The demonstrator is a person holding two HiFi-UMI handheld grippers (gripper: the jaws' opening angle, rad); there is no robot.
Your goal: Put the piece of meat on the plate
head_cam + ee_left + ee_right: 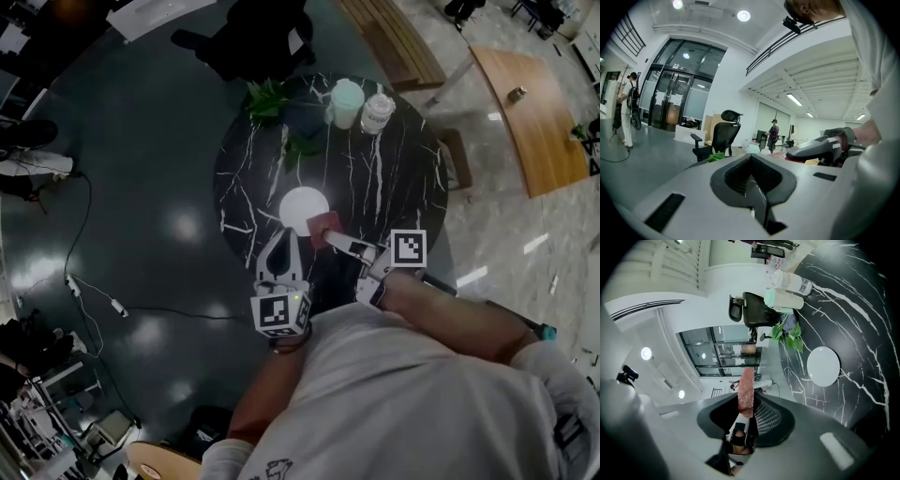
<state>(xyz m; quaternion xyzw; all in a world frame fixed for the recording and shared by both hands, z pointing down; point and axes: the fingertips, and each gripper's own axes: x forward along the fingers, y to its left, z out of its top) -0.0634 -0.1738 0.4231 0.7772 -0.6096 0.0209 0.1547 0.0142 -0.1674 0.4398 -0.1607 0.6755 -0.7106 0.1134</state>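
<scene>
A round black marble worktop stands on a dark glossy floor; the white plate lies near its middle; the right tool clamps the piece of meat just beside the plate; the left tool has its jaws together, with nothing between them.

A round black marble table stands on a glossy dark floor, a wooden table nearby, glass doors beyond.

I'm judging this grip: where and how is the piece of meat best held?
At one end, pads on its two broad faces, coming in along its length, as the right tool does: the piece of meat is a thin flat slab.
</scene>
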